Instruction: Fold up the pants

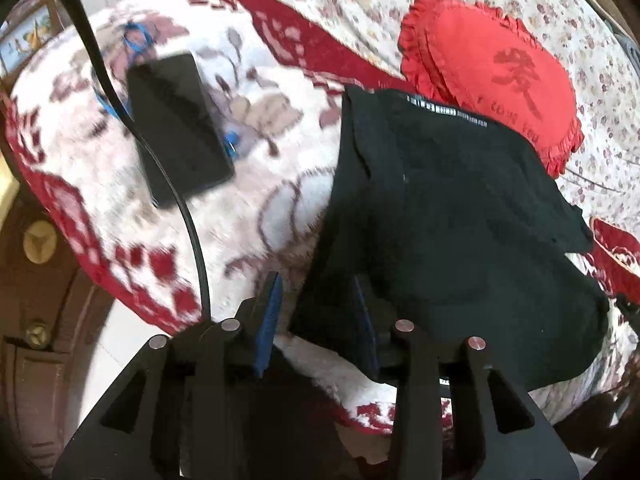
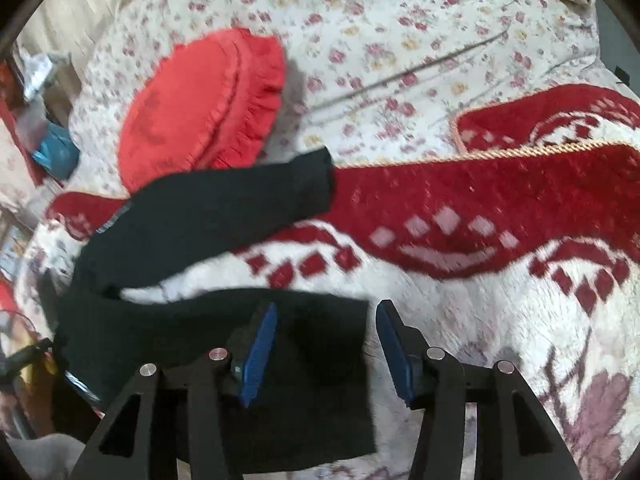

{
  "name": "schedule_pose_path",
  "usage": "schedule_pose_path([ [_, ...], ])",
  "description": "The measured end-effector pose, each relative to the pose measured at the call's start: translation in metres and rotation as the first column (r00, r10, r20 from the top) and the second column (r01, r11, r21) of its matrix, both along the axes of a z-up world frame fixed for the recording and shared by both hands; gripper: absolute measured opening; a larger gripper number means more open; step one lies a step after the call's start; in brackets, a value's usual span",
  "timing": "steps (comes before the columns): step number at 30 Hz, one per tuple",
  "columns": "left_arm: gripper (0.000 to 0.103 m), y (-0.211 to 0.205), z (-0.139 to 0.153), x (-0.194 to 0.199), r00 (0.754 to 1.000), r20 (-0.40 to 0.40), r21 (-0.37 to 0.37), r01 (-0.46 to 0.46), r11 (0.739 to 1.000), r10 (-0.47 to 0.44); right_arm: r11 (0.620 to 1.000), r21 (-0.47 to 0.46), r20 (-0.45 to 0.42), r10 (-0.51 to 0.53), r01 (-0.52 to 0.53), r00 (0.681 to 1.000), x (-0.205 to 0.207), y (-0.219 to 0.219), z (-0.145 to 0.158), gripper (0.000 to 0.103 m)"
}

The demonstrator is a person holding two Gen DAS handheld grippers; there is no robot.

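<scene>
Black pants [image 1: 460, 208] lie on a red-and-white blanket [image 1: 248, 208], with the labelled waistband toward a red pillow. My left gripper [image 1: 318, 322] hovers over the pants' near left edge, its blue pads [image 1: 269, 320] apart and not pressing cloth. In the right wrist view the pants [image 2: 200, 216] spread into two legs. One leg runs up and right to its cuff. The other leg's end [image 2: 316, 364] lies below my right gripper [image 2: 326, 346]. That gripper's jaws stand apart with nothing pinched between them.
A flat black device [image 1: 180, 128] with a blue cord rests on the blanket at left, and a black cable [image 1: 192, 236] crosses it. The red frilled pillow [image 1: 492, 76] [image 2: 200, 108] sits on a floral quilt [image 2: 400, 40]. Wooden furniture [image 1: 36, 280] borders the bed's left edge.
</scene>
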State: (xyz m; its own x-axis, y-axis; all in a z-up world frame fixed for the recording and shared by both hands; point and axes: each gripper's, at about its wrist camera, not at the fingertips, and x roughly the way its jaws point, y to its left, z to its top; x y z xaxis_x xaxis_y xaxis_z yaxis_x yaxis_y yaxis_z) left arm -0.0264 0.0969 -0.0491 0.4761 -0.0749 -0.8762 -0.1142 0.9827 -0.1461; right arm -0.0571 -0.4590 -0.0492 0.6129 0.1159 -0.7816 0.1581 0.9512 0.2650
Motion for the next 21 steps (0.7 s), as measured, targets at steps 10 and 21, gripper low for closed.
schedule_pose_path([
  [10, 0.044, -0.032, 0.017, 0.014, 0.996, 0.053, 0.039, 0.067, 0.997, -0.069, 0.987, -0.030, 0.090, 0.158, -0.156, 0.983, 0.023, 0.058, 0.016, 0.050],
  [21, 0.044, -0.064, 0.006, 0.045, 0.991, 0.065, 0.076, 0.110, 0.991, -0.115, 0.976, -0.071, 0.102, 0.212, -0.206, 0.972, 0.052, 0.091, 0.019, 0.052],
])
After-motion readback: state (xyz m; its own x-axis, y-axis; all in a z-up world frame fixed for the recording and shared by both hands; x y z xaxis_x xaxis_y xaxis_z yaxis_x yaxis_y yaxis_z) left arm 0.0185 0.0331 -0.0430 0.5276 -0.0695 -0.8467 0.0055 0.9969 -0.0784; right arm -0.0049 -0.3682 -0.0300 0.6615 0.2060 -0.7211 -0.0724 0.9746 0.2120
